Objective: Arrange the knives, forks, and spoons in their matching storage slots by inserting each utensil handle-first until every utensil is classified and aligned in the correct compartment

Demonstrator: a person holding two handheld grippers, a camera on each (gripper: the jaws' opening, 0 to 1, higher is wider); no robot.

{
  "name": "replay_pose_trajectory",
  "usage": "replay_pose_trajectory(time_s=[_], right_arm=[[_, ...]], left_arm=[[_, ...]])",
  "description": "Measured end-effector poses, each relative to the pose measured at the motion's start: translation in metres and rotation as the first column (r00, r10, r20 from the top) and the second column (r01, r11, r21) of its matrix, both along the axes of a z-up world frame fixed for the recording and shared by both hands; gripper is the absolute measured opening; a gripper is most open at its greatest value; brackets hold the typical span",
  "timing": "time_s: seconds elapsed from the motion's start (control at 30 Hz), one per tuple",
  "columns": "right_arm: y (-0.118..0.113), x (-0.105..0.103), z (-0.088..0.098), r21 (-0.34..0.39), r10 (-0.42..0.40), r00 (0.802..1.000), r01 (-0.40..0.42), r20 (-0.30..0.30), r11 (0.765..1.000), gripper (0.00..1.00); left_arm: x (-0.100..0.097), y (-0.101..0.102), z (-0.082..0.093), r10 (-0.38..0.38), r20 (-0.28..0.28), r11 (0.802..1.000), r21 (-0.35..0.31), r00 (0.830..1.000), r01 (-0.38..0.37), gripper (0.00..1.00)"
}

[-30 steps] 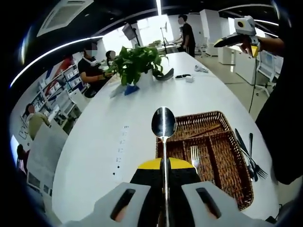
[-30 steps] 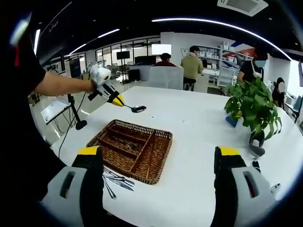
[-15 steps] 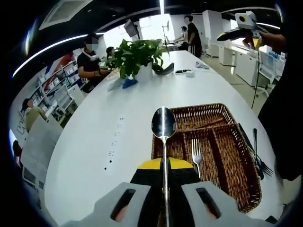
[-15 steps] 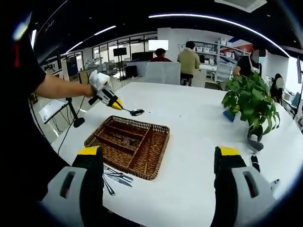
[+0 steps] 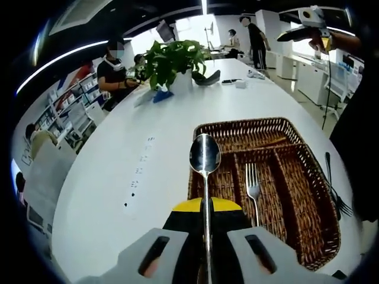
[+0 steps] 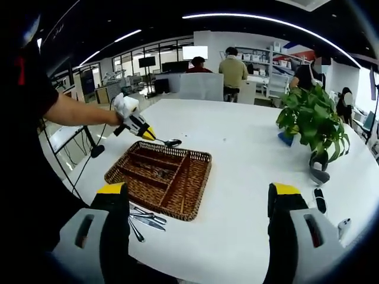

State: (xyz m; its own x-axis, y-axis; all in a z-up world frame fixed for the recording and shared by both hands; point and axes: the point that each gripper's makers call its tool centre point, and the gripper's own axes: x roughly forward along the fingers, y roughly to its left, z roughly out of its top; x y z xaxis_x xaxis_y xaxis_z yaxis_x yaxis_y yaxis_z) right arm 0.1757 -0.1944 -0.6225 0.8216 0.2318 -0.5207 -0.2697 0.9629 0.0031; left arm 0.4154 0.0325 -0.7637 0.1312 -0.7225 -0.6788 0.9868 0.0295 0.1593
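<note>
The left tool [image 5: 205,260] is clamping its jaws on the handle of a shiny metal spoon [image 5: 205,158], with the bowl pointing forward and hanging over the near-left part of the brown woven wicker tray [image 5: 308,171] that is sitting on the long white worktop [image 5: 148,130]. In the right gripper view the same left tool [image 6: 135,124] is reaching in from the left, held in a person's hand [image 6: 116,118], with the spoon [image 6: 170,142] tipping over the far rim of the tray [image 6: 159,177]. A silver fork [image 5: 253,183] is lying along one of the tray's long compartments, tines toward the far end. Just beside the tray, on its outer side, a small heap of dark loose cutlery [image 6: 144,218] is resting on the worktop [image 6: 249,171]. The right tool [image 6: 198,204] is hovering with its jaws spread wide apart and nothing between them, well back from the tray. A green leafy potted plant [image 6: 309,115] is standing farther along the worktop, and several people are sitting or standing in the office behind
</note>
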Motion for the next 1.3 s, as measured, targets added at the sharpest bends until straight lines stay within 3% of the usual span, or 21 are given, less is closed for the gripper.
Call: replay_pose_trajectory(time_s=[0.33, 0.47, 1.3], right_arm=[[-0.001, -0.002, -0.004, -0.004, -0.007, 1.000, 0.007, -0.021, 1.000, 1.00], [-0.001, -0.002, -0.006, -0.008, -0.007, 1.000, 0.007, -0.030, 1.000, 1.00], [0.004, 0.002, -0.010, -0.012, 0.004, 0.999, -0.004, -0.052, 1.000, 1.00]], left_arm=[[0.000, 0.002, -0.028, -0.012, 0.013, 1.000, 0.028, 1.000, 0.011, 0.00], [0.003, 0.004, -0.037, 0.002, -0.014, 1.000, 0.025, 1.000, -0.002, 0.00], [0.018, 0.009, -0.081, 0.005, -0.031, 0.998, 0.069, 0.999, -0.003, 0.00]])
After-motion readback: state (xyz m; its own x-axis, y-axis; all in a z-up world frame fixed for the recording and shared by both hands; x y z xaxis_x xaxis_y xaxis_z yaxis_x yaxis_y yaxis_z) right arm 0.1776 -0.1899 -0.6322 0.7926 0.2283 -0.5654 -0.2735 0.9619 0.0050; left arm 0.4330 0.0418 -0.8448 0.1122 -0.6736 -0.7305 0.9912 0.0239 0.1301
